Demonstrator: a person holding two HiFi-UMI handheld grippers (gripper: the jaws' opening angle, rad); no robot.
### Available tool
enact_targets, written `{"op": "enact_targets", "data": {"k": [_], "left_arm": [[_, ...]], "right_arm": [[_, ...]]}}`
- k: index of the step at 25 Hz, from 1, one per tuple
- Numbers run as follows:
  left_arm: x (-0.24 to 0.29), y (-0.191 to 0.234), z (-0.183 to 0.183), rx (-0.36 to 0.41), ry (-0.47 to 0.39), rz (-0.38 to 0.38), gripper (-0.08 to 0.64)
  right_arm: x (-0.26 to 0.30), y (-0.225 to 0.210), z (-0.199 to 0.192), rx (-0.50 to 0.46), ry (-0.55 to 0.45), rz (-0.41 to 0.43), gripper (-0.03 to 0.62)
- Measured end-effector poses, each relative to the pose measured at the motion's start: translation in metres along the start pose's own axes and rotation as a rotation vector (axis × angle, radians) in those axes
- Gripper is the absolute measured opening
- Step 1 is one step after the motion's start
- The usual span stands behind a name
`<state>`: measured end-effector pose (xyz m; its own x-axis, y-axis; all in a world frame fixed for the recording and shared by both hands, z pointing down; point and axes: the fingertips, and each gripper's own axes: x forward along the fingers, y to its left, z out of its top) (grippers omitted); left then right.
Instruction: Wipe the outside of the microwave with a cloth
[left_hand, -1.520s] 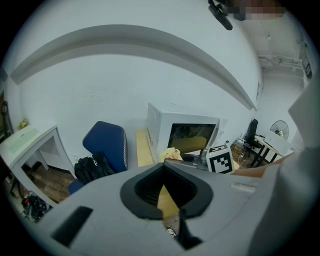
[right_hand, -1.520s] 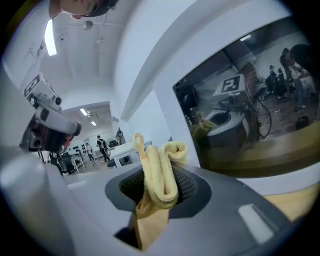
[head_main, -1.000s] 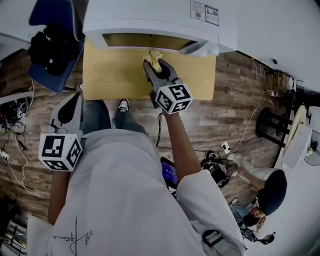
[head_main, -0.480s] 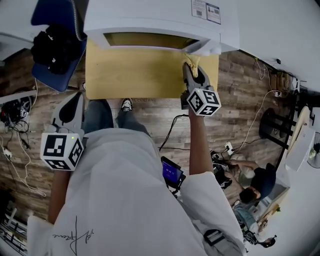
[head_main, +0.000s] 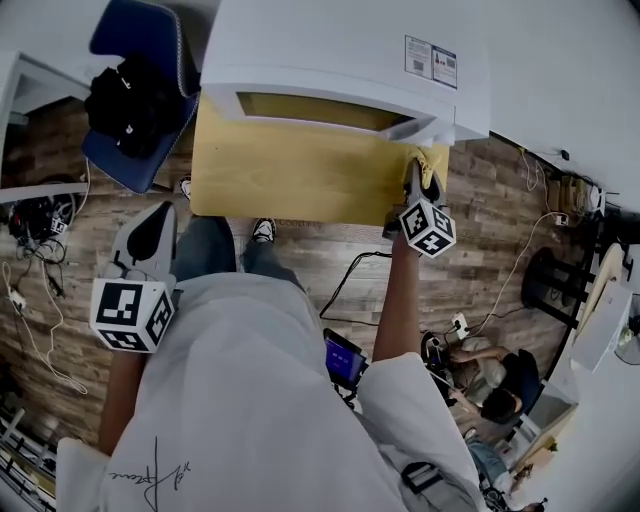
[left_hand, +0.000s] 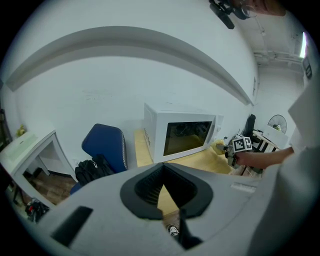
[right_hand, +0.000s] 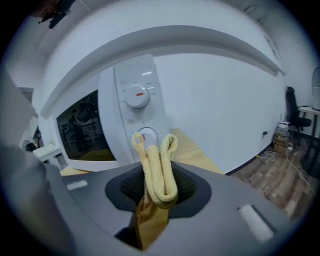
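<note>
Sweeping rightward along the front of the microwave (head_main: 330, 60) since a second ago, the right gripper (head_main: 418, 175) is now arriving at the oven's right end, by the control panel; the left gripper (head_main: 150, 230) is still hanging low at the person's left side, well apart from the wooden table (head_main: 290, 175).

The right gripper's jaws are clamping a yellow cloth (right_hand: 159, 170), folded into a thick strip that is filling the gap between them. The left gripper's jaws are meeting at their tips and gripping nothing.

The cloth's long axis is running along the jaws, its loose ends pointing forward at the lower dial (right_hand: 147, 135) and its rounded fold lying back toward the camera. In the head view the cloth (head_main: 432, 165) is sitting at the microwave's lower right front corner, just above the table edge — whether it is actually pressing on the panel cannot be told.

The wiping of the front face appears to be well under way, with the door side seemingly covered. The next move is likely calling for a pass up the panel around both dials, or a turn round the corner onto the right side wall, with the cloth ends kept flat against the casing.
</note>
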<state>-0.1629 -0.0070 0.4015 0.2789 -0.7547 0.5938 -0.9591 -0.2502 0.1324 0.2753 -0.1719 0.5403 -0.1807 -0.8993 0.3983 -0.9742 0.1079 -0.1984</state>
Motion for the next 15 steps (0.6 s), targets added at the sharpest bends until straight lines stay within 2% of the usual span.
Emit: {"op": "enact_targets", "data": {"k": [3,5,9,15], "left_arm": [[0.000,0.001,-0.001,0.000,0.003,0.001,-0.012],[0.000,0.001,-0.002,0.004,0.005,-0.002,-0.012],[0.001,-0.001,-0.001,0.008,0.004,-0.008,-0.012],[0.001,0.003,-0.005,-0.008,0.006,-0.004,-0.012]], "right_arm": [[0.005,-0.018,0.001,0.054,-0.020,-0.067,0.112],[0.012,-0.007,-0.003,0.068,-0.026,-0.054,0.112],[0.024,0.041,-0.009,0.049,-0.031,0.025,0.112],[0.026,0.055,-0.011,0.140,-0.067,-0.019,0.112]]}}
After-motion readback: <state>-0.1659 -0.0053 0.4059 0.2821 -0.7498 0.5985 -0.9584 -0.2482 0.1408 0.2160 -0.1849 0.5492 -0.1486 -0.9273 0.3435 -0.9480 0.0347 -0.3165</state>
